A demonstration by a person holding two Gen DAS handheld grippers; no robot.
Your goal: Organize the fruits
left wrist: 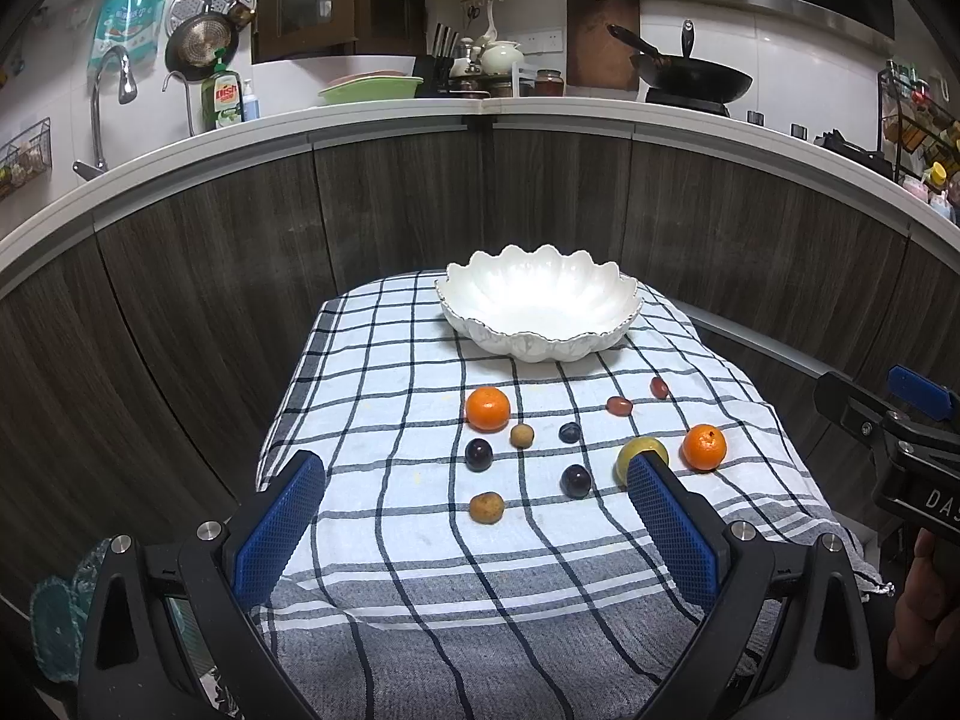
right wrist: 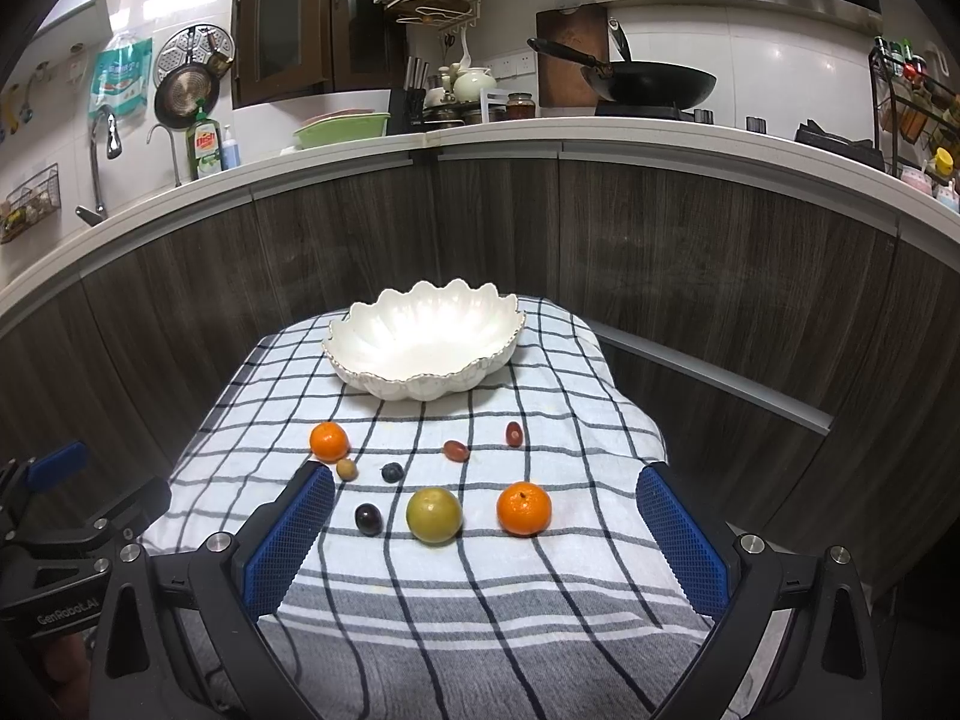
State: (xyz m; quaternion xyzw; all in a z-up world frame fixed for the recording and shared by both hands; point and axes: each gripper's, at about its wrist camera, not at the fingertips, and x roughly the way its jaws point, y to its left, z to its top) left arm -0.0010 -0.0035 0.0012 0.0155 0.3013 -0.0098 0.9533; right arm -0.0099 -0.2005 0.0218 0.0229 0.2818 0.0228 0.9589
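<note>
- the left gripper point(left wrist: 477, 531) sits at the bottom of the left wrist frame, its two blue, diamond-textured pads spread wide with nothing between them.
- the right gripper point(right wrist: 485, 531) fills the bottom of the right wrist frame the same way: black arms, blue knurled pads, wide apart and empty.
- a checked cloth point(left wrist: 384, 396), white with dark grid lines and a grey woven band toward the lower edge, lies rumpled over a small table in mid-frame.
- a white bowl point(left wrist: 540, 306), glossy with a scalloped, petal-like rim, stands at the far end of the cloth, upper centre, and holds no fruit.
- all the fruit lies loose on the cloth below the bowl in both frames, apart from one another.
- two round oranges with dimpled skin: one point(left wrist: 488, 408) left of centre, one point(left wrist: 704, 447) at the right.
- a smooth yellow-green round fruit point(right wrist: 434, 514) lies centre in the right wrist frame; in the left wrist frame the right-hand pad partly hides it.
- three dark purple plums point(left wrist: 478, 454), smooth and round, lie in the middle.
- two small tan, rough-skinned fruits point(left wrist: 486, 507) lie nearby, and two oval reddish-brown ones point(left wrist: 619, 405) lie right of centre.
- dark wood-grain cabinet fronts point(left wrist: 390, 204) curve behind the table under a pale counter.
- on the counter, a black wok point(left wrist: 696, 81) sits upper right and a curved steel faucet point(left wrist: 105, 102) upper left.
</note>
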